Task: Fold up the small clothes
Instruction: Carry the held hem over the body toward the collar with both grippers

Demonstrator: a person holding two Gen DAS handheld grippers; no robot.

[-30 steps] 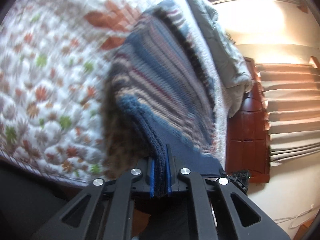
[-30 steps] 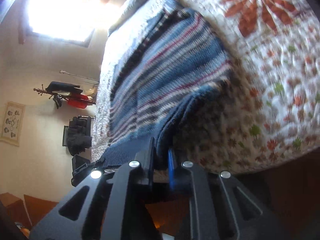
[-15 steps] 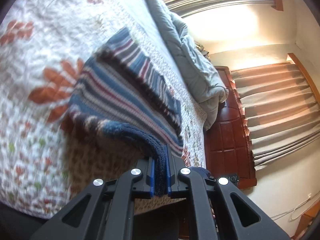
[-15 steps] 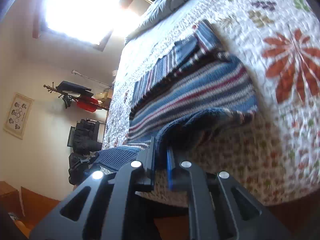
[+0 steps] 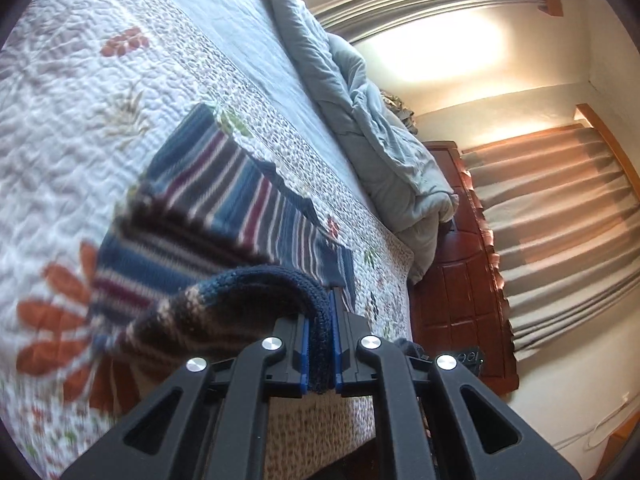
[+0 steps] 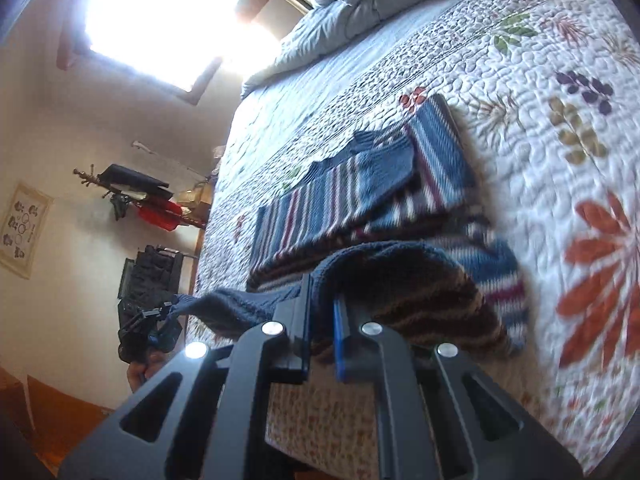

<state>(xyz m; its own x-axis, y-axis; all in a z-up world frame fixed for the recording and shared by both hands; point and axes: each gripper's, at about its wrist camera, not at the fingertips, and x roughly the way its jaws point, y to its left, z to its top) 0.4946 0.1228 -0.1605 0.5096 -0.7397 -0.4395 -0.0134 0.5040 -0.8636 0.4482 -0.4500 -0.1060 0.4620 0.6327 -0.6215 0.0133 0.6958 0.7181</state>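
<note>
A small blue, maroon and white striped knit sweater (image 5: 224, 200) (image 6: 360, 200) lies on a quilted bed. Its near hem is lifted off the quilt and curls back over the rest of the garment. My left gripper (image 5: 320, 308) is shut on the navy ribbed hem, which fills the gap between its blue pads. My right gripper (image 6: 322, 300) is shut on the same hem at the other corner. In the right wrist view the left gripper (image 6: 154, 326) shows at the far end of the stretched hem, with a hand under it.
The floral quilt (image 5: 80, 92) (image 6: 560, 92) covers the bed. A rumpled grey duvet (image 5: 360, 92) (image 6: 360, 4) lies at the far end. A wooden nightstand (image 5: 460, 280) and curtains (image 5: 560, 220) stand beside the bed, a coat rack (image 6: 136, 196) on the other side.
Both grippers have risen and carried the hem forward over the sweater, so the lower part now arches over the rest. More of the bed and room shows.
</note>
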